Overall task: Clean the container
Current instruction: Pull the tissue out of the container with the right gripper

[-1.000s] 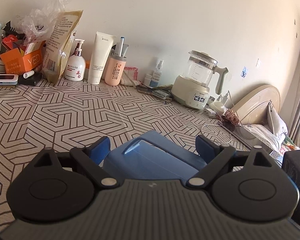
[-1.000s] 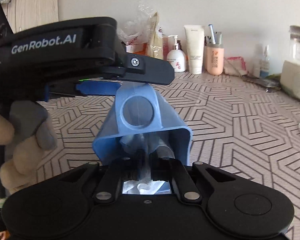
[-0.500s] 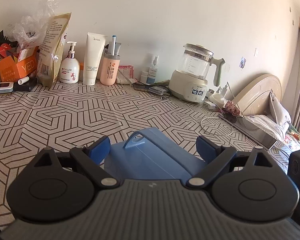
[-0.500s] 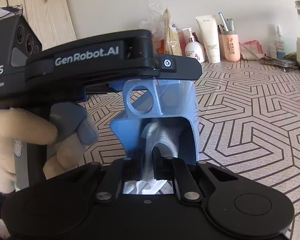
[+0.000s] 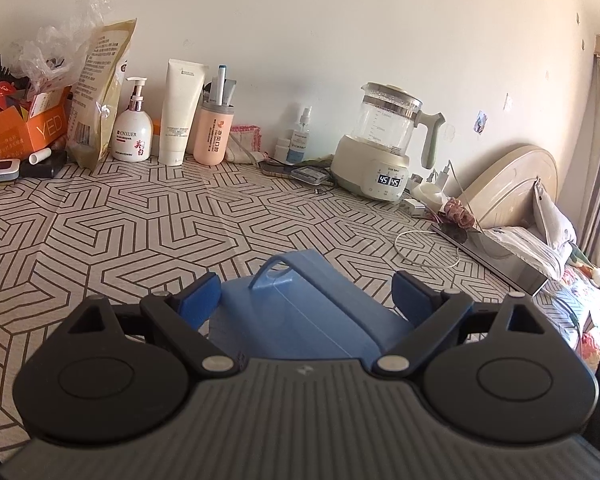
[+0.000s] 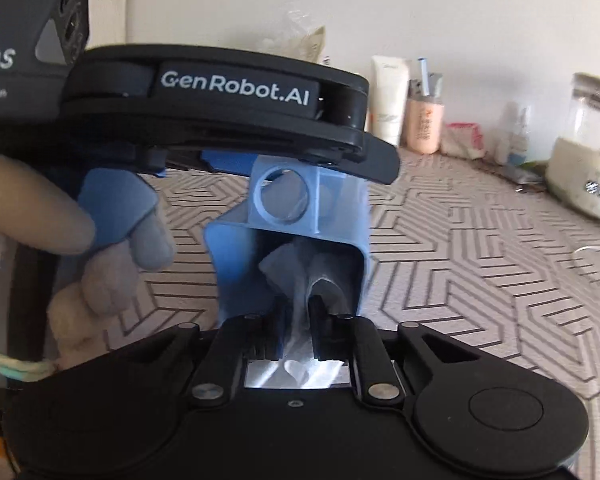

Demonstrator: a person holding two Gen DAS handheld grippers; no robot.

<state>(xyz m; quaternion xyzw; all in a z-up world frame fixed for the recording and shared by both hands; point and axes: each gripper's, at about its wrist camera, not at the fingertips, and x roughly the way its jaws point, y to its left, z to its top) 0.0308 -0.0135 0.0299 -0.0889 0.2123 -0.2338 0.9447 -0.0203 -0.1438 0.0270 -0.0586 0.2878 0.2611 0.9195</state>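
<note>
Readable text. "GenRobot.AI" in white on the black body of the left tongs (image 6: 236, 92); "DAS" on the grey housing (image 6: 28, 40) behind it. "CNXUER" on the white pump bottle (image 5: 132, 136). "YED" on the orange box (image 5: 28, 132). The kettle base (image 5: 374, 174) shows "45 45" on its display. Print on the tan bag (image 5: 100, 92) and the pink cup (image 5: 213, 134) is too small to read.

Blurred kettle (image 6: 580, 152), cut off right
</note>
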